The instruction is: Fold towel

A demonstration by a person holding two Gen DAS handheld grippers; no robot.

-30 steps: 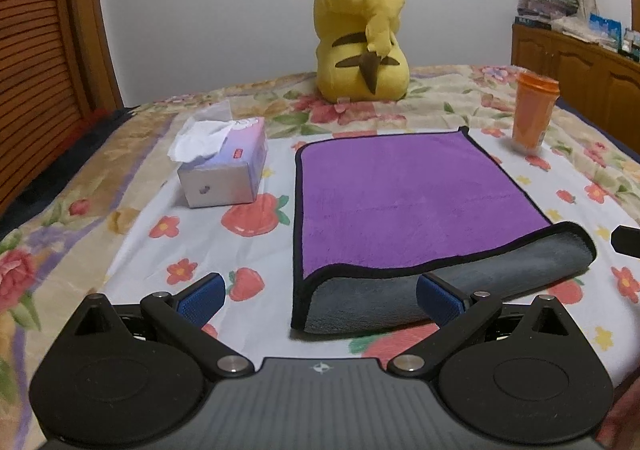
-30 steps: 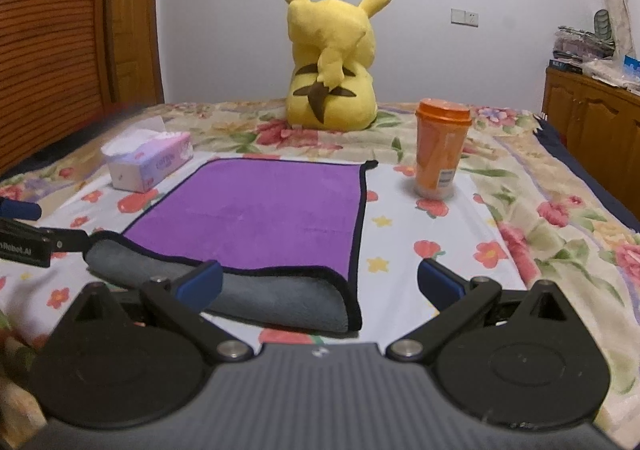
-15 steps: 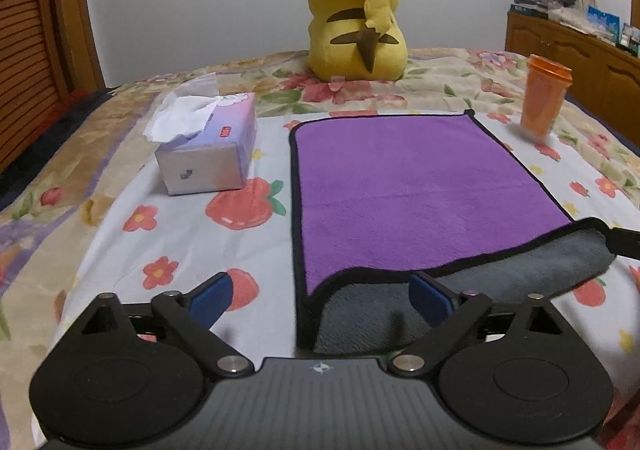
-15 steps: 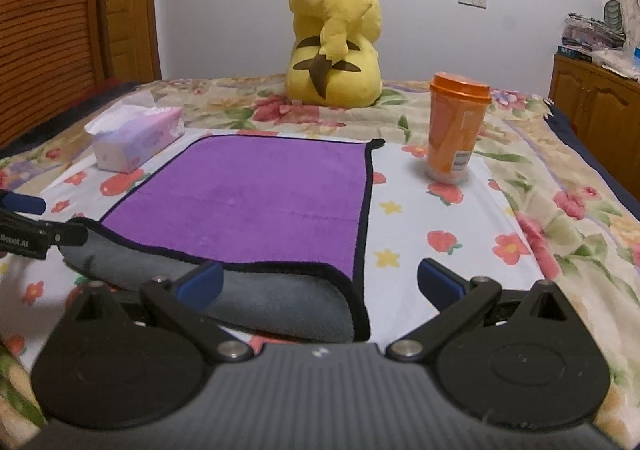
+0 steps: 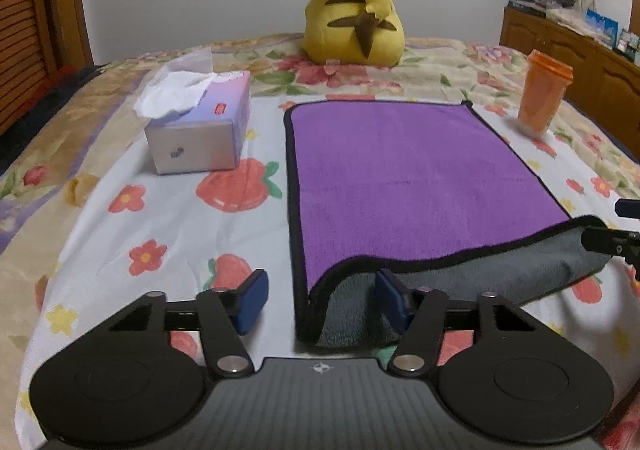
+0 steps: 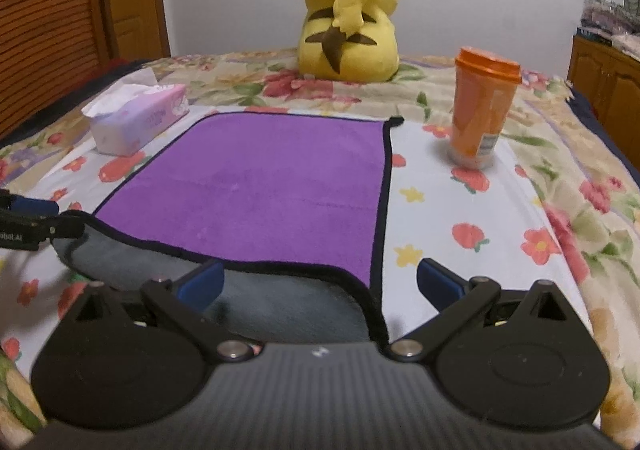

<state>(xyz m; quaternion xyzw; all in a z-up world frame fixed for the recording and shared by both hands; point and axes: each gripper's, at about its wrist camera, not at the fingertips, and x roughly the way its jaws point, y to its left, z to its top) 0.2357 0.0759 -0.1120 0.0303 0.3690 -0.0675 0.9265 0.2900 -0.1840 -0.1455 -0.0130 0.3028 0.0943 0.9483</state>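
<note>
Straddling the near corners of a purple towel point(image 5: 408, 177), two hand-held claws sit low over a flower-printed bed point(image 5: 172, 217) as the first fold gets under way. The towel lies flat on the bedspread between a tissue box point(image 5: 200, 129) on its left and an orange lidded cup point(image 6: 482, 109) on its right, with a yellow plush toy point(image 6: 348, 9) seated beyond its far edge. Its near hem is already rolled over, showing the grey underside point(image 5: 480, 274).

The left claw point(image 5: 318, 300) is spread wide, one blue pad on the bare sheet and the other over the turned grey flap, so the towel's near left corner lies between the jaws without being pinched. The right claw point(image 6: 320, 284) is likewise wide, bracketing the near right corner and black-trimmed edge; nothing is gripped. Each tool points forward along the bed, roughly level and close to the surface, and each appears at the edge of the other's view beside the rolled hem.

Judged from this, the step in hand is securing the two near corners. The next move appears to call for both claws to close on the doubled hem together, then lift and carry it evenly toward the far edge. An uneven pinch could leave the soft, limp cloth skewed or bunched.
</note>
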